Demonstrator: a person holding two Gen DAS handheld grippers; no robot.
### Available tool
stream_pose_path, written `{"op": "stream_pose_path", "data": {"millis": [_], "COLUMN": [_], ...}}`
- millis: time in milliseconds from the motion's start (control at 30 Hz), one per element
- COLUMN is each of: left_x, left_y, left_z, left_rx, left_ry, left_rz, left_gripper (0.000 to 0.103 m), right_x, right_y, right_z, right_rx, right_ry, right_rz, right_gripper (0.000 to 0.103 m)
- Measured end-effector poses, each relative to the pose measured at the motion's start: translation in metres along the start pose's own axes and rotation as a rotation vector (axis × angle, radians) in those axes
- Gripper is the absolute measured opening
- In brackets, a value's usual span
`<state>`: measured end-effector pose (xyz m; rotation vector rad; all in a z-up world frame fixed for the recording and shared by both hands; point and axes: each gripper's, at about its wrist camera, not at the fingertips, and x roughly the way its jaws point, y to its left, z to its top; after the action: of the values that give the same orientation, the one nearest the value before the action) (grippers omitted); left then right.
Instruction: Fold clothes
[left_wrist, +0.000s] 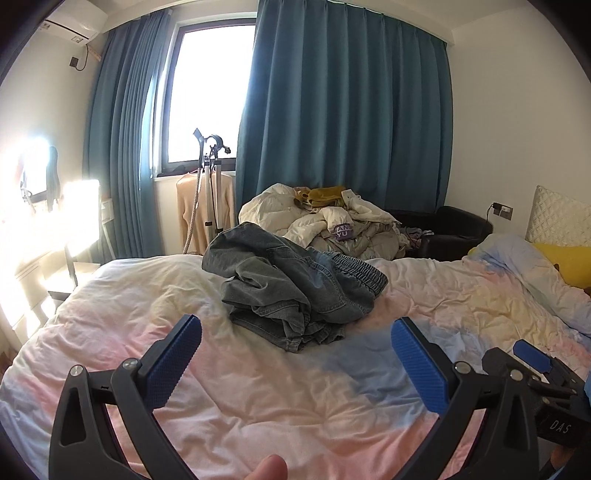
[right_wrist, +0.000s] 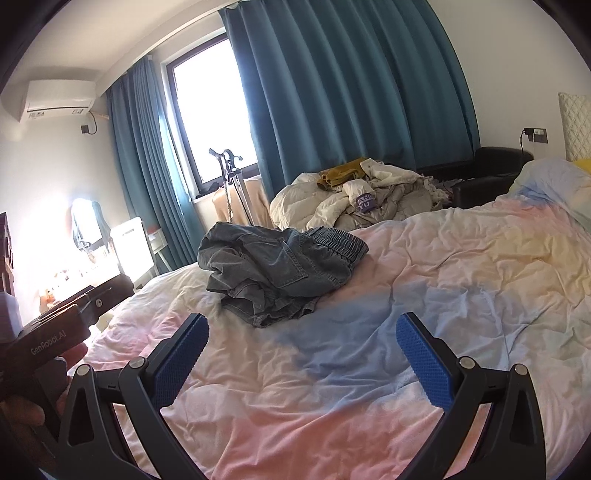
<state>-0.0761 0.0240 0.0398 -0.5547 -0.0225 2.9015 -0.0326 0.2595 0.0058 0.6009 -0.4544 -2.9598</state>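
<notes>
A crumpled pair of grey-blue denim shorts (left_wrist: 291, 288) with an elastic waistband lies bunched on the pastel bedspread (left_wrist: 258, 387); it also shows in the right wrist view (right_wrist: 277, 269). My left gripper (left_wrist: 295, 354) is open and empty, held above the bed just short of the shorts. My right gripper (right_wrist: 301, 350) is open and empty, also short of the shorts, to their right. The right gripper's body (left_wrist: 535, 373) shows at the lower right of the left wrist view. The left gripper's body (right_wrist: 55, 332) shows at the left of the right wrist view.
A heap of pale quilts and clothes (left_wrist: 325, 221) lies beyond the bed by blue curtains (left_wrist: 343, 103). A garment steamer stand (left_wrist: 210, 184) is near the window. A black armchair (left_wrist: 454, 229) and yellow pillow (left_wrist: 565, 262) are at the right. A desk (left_wrist: 66, 273) stands at the left.
</notes>
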Motion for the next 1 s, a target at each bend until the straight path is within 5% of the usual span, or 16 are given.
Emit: {"op": "stream_pose_path", "data": {"millis": [233, 433, 767, 933, 1000], "left_x": [0.042, 0.069, 0.114, 0.13, 0.133], "left_y": [0.03, 0.043, 0.062, 0.065, 0.065], "left_z": [-0.027, -0.045, -0.063, -0.07, -0.072], "left_rx": [-0.095, -0.197, -0.262, -0.268, -0.272], "left_ry": [0.033, 0.104, 0.151, 0.169, 0.169], "left_rz": [-0.045, -0.082, -0.118, -0.147, -0.156], "left_gripper": [0.103, 0.103, 0.103, 0.103, 0.103], "right_x": [0.077, 0.188, 0.347, 0.365, 0.367], "right_y": [-0.028, -0.052, -0.11, -0.112, -0.109], "right_z": [0.024, 0.048, 0.058, 0.058, 0.06], "right_rx": [0.146, 0.248, 0.407, 0.409, 0.396], "right_ry": [0.061, 0.12, 0.209, 0.225, 0.223], "right_rz": [0.108, 0.136, 0.04, 0.032, 0.034], "right_gripper": [0.102, 0.098, 0.093, 0.069, 0.046]}}
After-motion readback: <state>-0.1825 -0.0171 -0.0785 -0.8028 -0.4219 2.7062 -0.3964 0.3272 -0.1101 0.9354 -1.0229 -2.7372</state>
